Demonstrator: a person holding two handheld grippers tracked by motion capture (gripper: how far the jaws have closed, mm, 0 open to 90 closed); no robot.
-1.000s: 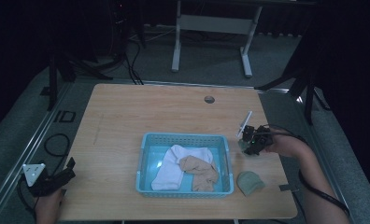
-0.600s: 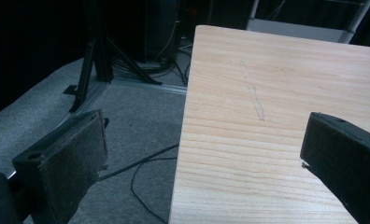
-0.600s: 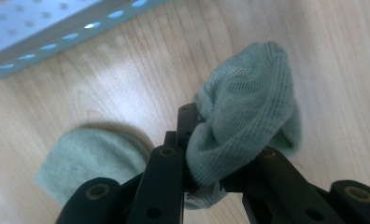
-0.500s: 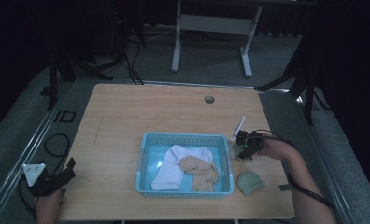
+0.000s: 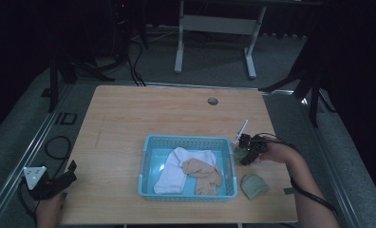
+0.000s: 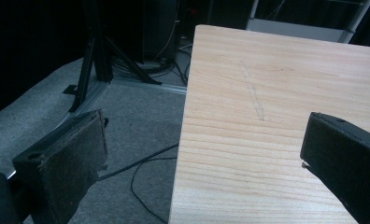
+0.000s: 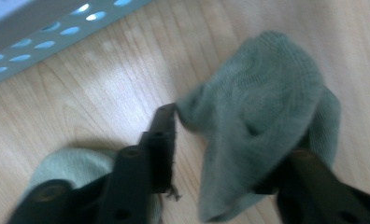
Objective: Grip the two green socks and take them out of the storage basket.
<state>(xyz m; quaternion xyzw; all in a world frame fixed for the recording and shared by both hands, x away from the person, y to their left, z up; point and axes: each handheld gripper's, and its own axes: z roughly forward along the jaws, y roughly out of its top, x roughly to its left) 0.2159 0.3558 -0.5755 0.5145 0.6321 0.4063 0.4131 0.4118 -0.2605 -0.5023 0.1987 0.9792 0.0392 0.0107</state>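
Just beside basket (image 5: 188, 140) edge, right claw (image 5: 243, 153) gripping green sock (image 7: 262, 116)

Pale blue basket (image 5: 226, 167) (perforated walls), white sock (image 5: 175, 166), tan sock (image 5: 202, 172), grey-green sock (image 7: 262, 116).

A wooden table (image 5: 143, 114) carries a blue basket (image 5: 148, 164) and a green sock (image 5: 254, 185).

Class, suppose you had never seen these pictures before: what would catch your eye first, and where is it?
First, the blue basket near the table's front edge, holding a white sock and a tan sock. Next, the right gripper just right of the basket, lifting a green sock, with another green sock lying nearer the front.
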